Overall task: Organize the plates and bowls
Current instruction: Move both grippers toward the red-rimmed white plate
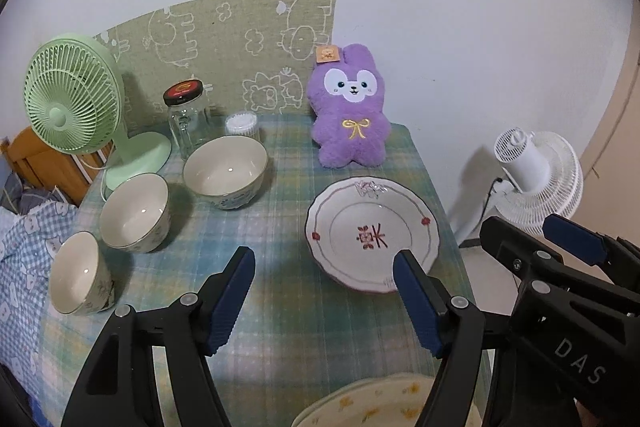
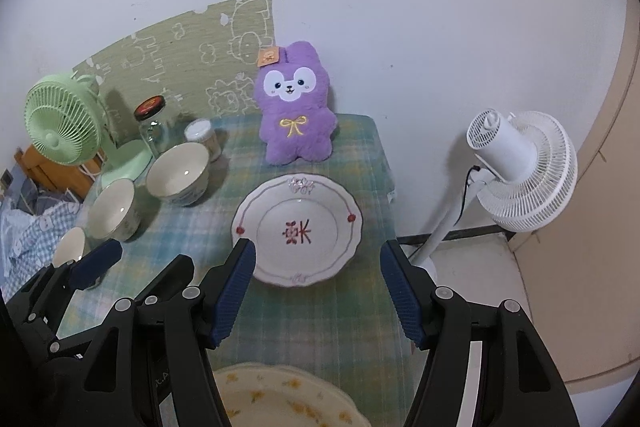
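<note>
A white plate with a red character (image 1: 372,233) (image 2: 298,229) lies on the checked tablecloth at the right. Three cream bowls stand at the left: a large one (image 1: 225,171) (image 2: 178,173), a middle one (image 1: 135,211) (image 2: 113,209) and a small one (image 1: 80,273) (image 2: 69,247). A cream plate with yellow flowers (image 1: 384,405) (image 2: 280,399) lies at the near edge under both grippers. My left gripper (image 1: 325,301) is open and empty above the cloth, its right finger over the red-character plate's near rim. My right gripper (image 2: 317,297) is open and empty just before that plate.
A green desk fan (image 1: 70,99) (image 2: 60,123), a glass jar with a black lid (image 1: 186,117) (image 2: 152,127) and a small clear tub (image 1: 242,125) (image 2: 202,137) stand at the back left. A purple plush rabbit (image 1: 350,107) (image 2: 296,111) leans on the wall. A white floor fan (image 1: 536,179) (image 2: 520,171) stands right of the table.
</note>
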Available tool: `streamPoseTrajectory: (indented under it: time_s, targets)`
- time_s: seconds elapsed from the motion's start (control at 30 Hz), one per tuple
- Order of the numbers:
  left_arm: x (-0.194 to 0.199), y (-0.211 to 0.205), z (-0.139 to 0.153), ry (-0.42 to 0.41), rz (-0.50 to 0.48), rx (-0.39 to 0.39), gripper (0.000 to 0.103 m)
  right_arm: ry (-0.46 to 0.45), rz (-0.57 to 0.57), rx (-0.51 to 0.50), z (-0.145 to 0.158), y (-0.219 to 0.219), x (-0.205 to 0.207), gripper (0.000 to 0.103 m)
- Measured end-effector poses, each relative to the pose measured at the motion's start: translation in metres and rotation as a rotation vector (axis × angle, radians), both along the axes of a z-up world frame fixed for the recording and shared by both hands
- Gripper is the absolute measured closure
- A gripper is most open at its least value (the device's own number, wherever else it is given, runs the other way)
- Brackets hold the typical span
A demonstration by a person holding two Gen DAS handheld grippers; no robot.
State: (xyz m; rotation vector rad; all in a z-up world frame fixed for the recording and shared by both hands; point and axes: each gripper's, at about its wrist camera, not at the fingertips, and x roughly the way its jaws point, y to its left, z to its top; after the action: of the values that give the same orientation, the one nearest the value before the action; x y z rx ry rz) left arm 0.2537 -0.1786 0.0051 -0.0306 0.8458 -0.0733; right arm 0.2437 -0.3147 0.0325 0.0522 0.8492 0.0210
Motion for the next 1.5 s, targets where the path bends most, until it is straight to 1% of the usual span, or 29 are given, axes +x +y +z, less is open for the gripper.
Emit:
streamPoseTrajectory:
  time_s: [0.1,0.37,0.53,0.7,0.8,0.9,0.97,1.03,1.1,1.2,1.37,1.5]
  targets:
    - [0.012,0.0,-0.009,0.009,0.018,0.001,0.03,-0.01,0.016,0.0,-0.01,-0.001,0.014,0.036]
    - [0.044,-0.005,-0.032,-0.004,0.059,0.036,0.03,-0.013,0.023,0.012,-0.038,-0.007,0.051,0.036]
    - [0.066,-0.009,-0.054,0.033,0.064,0.025,0.03,0.016,0.032,0.012,-0.059,-0.012,0.075,0.036]
    - [0.078,-0.013,-0.068,0.039,0.075,0.043,0.032,0.035,0.023,0.002,-0.076,-0.015,0.089,0.036]
    - [0.086,-0.013,-0.077,0.054,0.075,0.035,0.033,0.044,0.02,0.002,-0.085,-0.017,0.098,0.036]
    - [0.095,-0.015,-0.085,0.072,0.09,0.056,0.033,0.058,0.017,0.024,-0.095,-0.021,0.108,0.036]
    - [0.099,-0.018,-0.089,0.066,0.101,0.082,0.034,0.063,0.013,0.042,-0.103,-0.024,0.114,0.036]
    - [0.103,-0.021,-0.094,0.062,0.097,0.107,0.035,0.061,0.009,0.043,-0.108,-0.025,0.117,0.036]
    - [0.108,-0.023,-0.101,0.074,0.081,0.103,0.043,0.071,0.005,0.051,-0.115,-0.027,0.121,0.036]
    - [0.113,-0.024,-0.112,0.109,0.074,0.076,0.044,0.082,-0.009,0.05,-0.124,-0.03,0.126,0.036]
    - [0.117,-0.029,-0.124,0.125,0.083,0.075,0.045,0.103,-0.013,0.051,-0.135,-0.033,0.13,0.037]
    - [0.12,-0.029,-0.133,0.149,0.115,0.075,0.049,0.125,-0.012,0.049,-0.143,-0.035,0.135,0.043]
